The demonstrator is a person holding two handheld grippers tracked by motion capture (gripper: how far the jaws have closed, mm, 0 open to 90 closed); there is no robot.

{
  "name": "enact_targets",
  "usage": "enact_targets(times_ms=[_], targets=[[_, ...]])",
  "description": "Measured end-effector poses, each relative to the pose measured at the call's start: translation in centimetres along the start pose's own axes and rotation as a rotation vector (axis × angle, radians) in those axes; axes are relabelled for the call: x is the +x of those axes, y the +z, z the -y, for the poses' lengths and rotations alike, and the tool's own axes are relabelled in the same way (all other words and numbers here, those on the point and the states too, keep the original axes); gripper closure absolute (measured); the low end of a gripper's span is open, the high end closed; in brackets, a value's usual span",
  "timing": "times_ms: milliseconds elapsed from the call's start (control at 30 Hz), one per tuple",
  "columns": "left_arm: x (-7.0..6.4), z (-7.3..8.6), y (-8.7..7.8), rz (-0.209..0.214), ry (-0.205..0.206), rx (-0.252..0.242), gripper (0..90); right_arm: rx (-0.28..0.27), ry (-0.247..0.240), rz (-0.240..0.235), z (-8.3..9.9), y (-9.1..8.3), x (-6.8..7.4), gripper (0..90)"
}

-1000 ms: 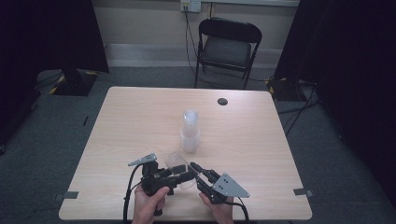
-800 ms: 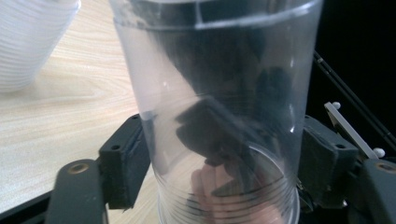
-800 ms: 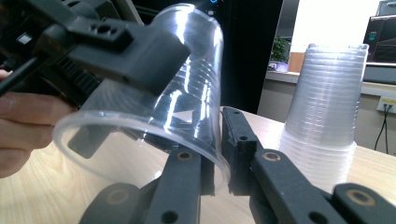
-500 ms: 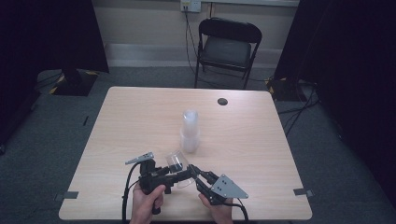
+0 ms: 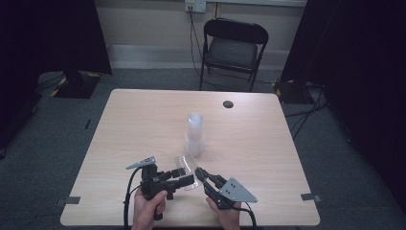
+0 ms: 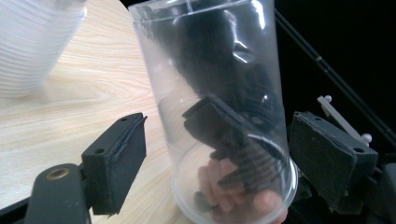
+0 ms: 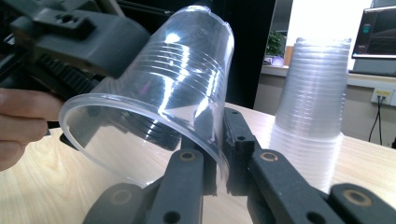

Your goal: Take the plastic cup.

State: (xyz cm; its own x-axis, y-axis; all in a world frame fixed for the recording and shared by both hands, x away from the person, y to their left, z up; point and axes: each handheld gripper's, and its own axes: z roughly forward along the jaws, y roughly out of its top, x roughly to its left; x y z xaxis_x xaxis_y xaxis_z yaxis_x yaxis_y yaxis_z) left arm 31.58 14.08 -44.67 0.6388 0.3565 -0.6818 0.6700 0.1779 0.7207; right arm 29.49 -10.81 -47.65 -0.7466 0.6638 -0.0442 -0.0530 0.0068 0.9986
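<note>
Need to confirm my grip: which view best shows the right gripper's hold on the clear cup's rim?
The right gripper view: its jaws pinch the clear cup wall at the rim. The left gripper view shows the cup between open jaws; the high view shows it small.

The cup (image 7: 154, 107) is made of thin clear plastic, glossy, with fine ribs moulded round the wall and bright glints caught on it. The stack of cups (image 7: 313, 112) is the same ribbed plastic but reads milky where layers are nested. The table (image 5: 143, 124) is finished in pale wood-grain, smooth and fairly matt. Matt black plastic is seen on the right gripper (image 7: 217, 158), with brassy metal rivets set in. The left gripper (image 6: 219, 158) pads look rubbery and dull.
</note>
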Motion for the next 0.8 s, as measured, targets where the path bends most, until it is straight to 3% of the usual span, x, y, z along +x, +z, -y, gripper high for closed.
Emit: enact_targets(times_ms=[367, 600, 700, 800], targets=[[0.7, 0.2, -0.1, -0.046, 0.039, 0.01, 16.4, 0.054, 0.068, 0.024, -0.1, -0.4, -1.2, 85.6], [0.8, 0.1, -0.4, -0.089, 0.119, 0.027, 19.1, 0.104, 0.098, 0.014, -0.2, -0.3, -1.5, 85.6], [0.7, 0.2, -0.4, -0.135, 0.168, 0.042, 22.0, 0.155, 0.136, 0.008, -0.2, -0.4, -2.0, 85.4], [0.7, 0.2, -0.6, -0.152, 0.2, 0.044, 22.0, 0.175, 0.164, 0.007, -0.2, -0.8, -2.7, 85.9]])
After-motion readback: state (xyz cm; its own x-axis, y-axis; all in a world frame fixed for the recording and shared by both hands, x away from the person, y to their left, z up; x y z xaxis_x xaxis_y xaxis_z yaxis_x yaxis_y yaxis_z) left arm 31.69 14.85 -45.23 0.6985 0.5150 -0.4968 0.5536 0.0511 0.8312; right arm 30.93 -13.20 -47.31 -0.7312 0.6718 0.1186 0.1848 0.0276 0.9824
